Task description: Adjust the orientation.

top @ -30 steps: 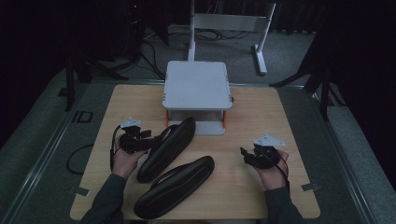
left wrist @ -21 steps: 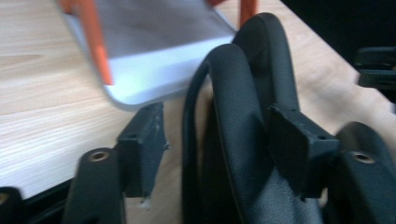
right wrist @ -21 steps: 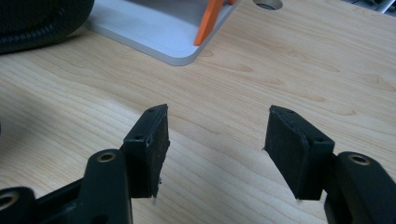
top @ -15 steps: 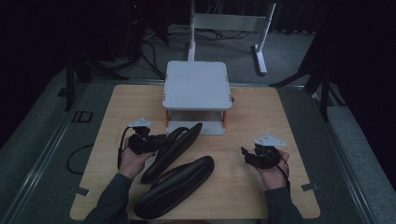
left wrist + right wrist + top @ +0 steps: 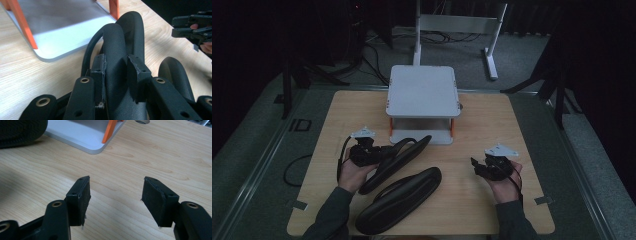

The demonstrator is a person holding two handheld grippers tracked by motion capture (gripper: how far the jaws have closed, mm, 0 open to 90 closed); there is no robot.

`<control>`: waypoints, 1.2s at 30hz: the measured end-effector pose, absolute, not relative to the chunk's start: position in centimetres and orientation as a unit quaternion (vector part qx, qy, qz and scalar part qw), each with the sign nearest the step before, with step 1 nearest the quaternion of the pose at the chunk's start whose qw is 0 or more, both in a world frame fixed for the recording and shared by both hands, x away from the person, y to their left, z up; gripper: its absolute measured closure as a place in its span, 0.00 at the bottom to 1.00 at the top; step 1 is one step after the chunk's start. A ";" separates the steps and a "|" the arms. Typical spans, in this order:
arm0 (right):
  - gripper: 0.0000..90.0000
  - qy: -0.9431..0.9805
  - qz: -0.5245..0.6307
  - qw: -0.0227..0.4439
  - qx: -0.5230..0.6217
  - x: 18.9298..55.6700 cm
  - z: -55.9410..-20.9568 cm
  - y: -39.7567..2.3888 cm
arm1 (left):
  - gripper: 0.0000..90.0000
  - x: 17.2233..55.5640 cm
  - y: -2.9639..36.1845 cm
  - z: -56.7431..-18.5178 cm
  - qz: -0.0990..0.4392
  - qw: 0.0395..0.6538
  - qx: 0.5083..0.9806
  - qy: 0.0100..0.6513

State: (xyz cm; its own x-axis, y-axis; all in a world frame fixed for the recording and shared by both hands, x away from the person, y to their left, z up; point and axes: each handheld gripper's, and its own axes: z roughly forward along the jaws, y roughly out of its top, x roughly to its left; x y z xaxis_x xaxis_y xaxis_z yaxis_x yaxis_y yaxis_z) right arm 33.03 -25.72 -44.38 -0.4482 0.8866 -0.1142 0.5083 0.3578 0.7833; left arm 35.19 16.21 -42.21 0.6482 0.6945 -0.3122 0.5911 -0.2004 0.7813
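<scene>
Near the worktop's (image 5: 337,107) middle, the left tongs (image 5: 116,66) have just been closing and are now gripping the upper slipper (image 5: 399,155) by its side edge, its toe lying toward the white rack (image 5: 422,90). It is looking light, soft and bendy, so gripping the thicker sole edge seems safest. Further right, the right tongs (image 5: 116,195) are hovering, released and grasping nothing. The second slipper (image 5: 399,200) is lying just beside.
</scene>
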 end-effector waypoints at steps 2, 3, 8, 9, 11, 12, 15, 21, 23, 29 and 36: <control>0.44 0.777 0.347 0.274 0.448 33.0 -44.4 -25.8 | 0.86 35.1 16.9 -42.0 0.049 0.489 0.762 0.422; 0.44 0.777 0.347 0.274 0.448 33.0 -44.3 -25.8 | 0.88 35.0 17.2 -41.9 0.059 0.487 0.761 0.425; 0.44 0.776 0.347 0.274 0.449 33.0 -44.3 -25.9 | 0.93 34.4 18.8 -41.4 0.111 0.470 0.745 0.460; 0.44 0.776 0.347 0.274 0.449 33.0 -44.3 -25.9 | 0.93 33.9 19.5 -41.0 0.134 0.465 0.737 0.472; 0.44 0.778 0.346 0.275 0.447 33.1 -44.4 -25.8 | 0.93 33.4 19.9 -40.9 0.152 0.455 0.736 0.478; 0.44 0.778 0.346 0.274 0.448 33.1 -44.4 -25.8 | 0.93 33.3 19.7 -41.0 0.164 0.445 0.740 0.477; 0.44 0.780 0.345 0.273 0.445 33.0 -44.4 -25.6 | 0.93 33.3 19.1 -41.6 0.184 0.424 0.743 0.484; 0.44 0.779 0.347 0.273 0.445 33.0 -44.4 -25.7 | 0.91 33.2 18.3 -43.0 0.189 0.402 0.746 0.496; 0.44 0.779 0.346 0.272 0.446 33.0 -44.4 -25.7 | 0.92 33.1 18.4 -43.3 0.178 0.411 0.745 0.494; 0.44 0.786 0.350 0.267 0.434 32.8 -44.3 -25.0 | 0.71 32.7 18.6 -43.0 0.166 0.434 0.738 0.489; 0.44 0.799 0.376 0.237 0.404 32.5 -43.6 -22.6 | 0.64 30.8 19.3 -41.8 0.161 0.456 0.733 0.478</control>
State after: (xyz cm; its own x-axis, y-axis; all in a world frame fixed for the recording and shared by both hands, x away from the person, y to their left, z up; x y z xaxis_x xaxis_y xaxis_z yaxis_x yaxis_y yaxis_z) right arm 32.46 -22.59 -43.62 -0.5608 0.8245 -0.0752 0.4677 0.3904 0.7930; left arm 30.80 19.29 -41.83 0.4918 0.8477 -0.1989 0.5531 -0.1277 0.8233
